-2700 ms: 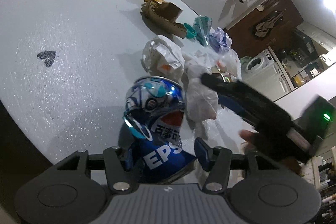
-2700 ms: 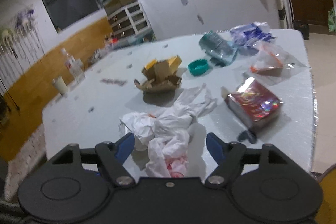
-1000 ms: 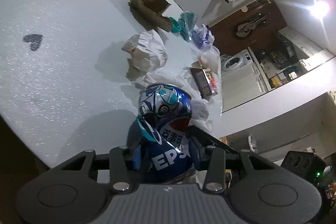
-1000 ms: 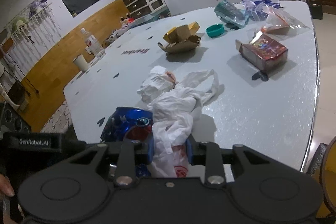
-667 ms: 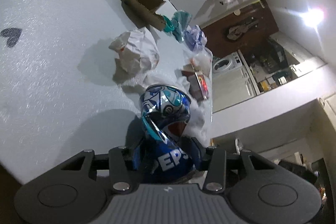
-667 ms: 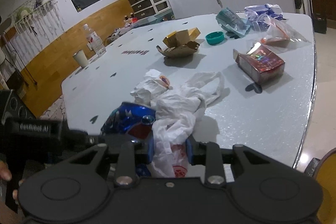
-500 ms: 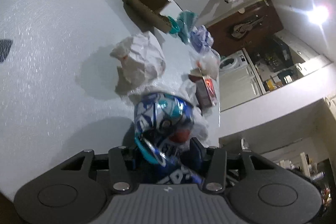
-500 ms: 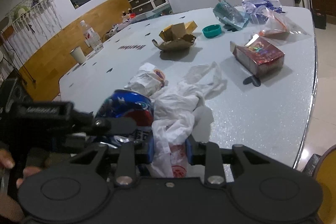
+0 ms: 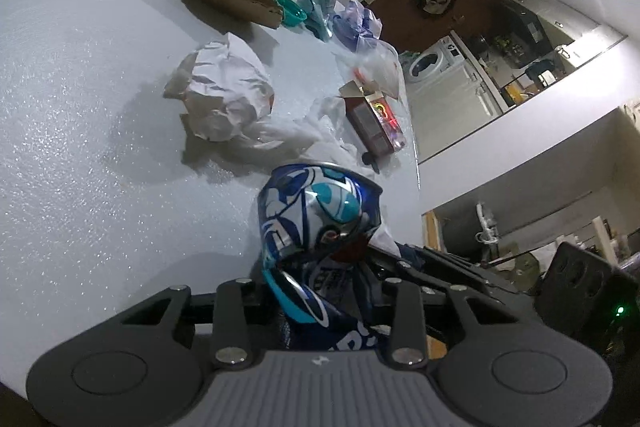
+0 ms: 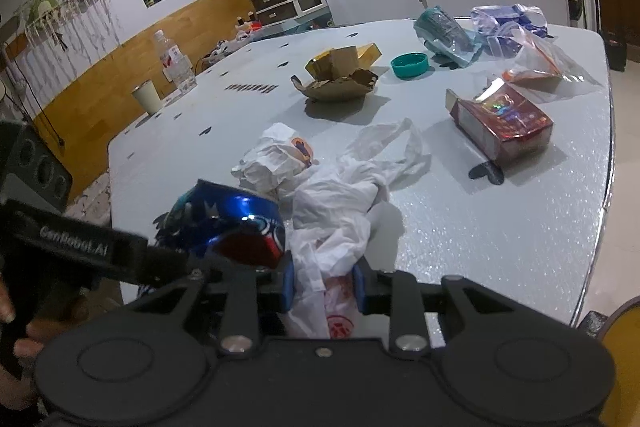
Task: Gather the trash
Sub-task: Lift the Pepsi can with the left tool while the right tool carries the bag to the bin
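Observation:
A crushed blue Pepsi can (image 9: 316, 211) sits between my left gripper's (image 9: 322, 291) jaws, which are closing on it, pads against its sides. The can (image 10: 228, 219) is lifted just off the table, right beside the white plastic bag (image 10: 340, 203). My right gripper (image 10: 323, 285) is shut on the bag's bunched end, and the rest of the bag trails across the table. A crumpled white paper wrapper (image 10: 276, 159) lies just behind the can and bag. The left gripper's fingertips are hidden by the can.
On the grey table (image 10: 520, 227) lie a red box (image 10: 504, 123), a torn cardboard box (image 10: 340, 83), a teal lid (image 10: 410, 65), a crushed teal bottle (image 10: 444, 31) and clear bags (image 10: 536, 63). The table's edge runs close on the right. A hand (image 10: 16, 343) grips the left tool.
My left gripper carried the can sideways up against the bag and the right gripper. The can has rolled and tilted, and looks more squeezed. The right gripper kept its hold on the bag.

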The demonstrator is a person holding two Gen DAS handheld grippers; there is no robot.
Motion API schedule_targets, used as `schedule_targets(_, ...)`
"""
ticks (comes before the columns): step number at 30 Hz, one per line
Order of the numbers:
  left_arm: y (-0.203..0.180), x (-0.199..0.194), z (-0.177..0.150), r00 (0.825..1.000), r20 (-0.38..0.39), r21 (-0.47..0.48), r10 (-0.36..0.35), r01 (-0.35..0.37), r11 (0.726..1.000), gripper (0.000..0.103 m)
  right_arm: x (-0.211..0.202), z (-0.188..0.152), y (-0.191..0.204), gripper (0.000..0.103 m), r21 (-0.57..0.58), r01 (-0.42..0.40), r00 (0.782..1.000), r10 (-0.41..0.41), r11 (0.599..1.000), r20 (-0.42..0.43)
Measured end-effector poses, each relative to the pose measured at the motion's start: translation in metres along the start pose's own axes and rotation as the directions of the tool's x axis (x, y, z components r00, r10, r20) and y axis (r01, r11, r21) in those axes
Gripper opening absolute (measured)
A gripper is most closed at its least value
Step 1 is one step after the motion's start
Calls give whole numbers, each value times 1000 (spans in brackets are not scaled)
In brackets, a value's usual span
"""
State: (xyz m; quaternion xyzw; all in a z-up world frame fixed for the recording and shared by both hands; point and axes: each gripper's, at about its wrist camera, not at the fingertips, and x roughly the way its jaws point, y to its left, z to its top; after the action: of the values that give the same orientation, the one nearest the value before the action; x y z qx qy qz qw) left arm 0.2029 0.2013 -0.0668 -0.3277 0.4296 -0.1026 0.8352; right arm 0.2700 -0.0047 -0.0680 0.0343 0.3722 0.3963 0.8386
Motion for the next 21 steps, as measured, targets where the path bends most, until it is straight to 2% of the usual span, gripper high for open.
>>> schedule_targets(5,-11,-10,-6,997,56,4,48,-48,999,32,-11,1,3,27,-31,11,1000,-10,999,15)
schedule_targets(12,-33,-32,-16,986,135,37,96,-102,994,30,-42,1,7,27,-53,47,997,-43,997,68)
schedule_targets(16,-50,-45,-28,967,211,88,145,-166,982,30,-60,-2,10,27,-63,70,994,-64,996,91)
schedule_targets(21,-72,-58,-42,934,302,136,190,-239,961,30,-82,-7,12,27,-75,106,988,-96,992,121)
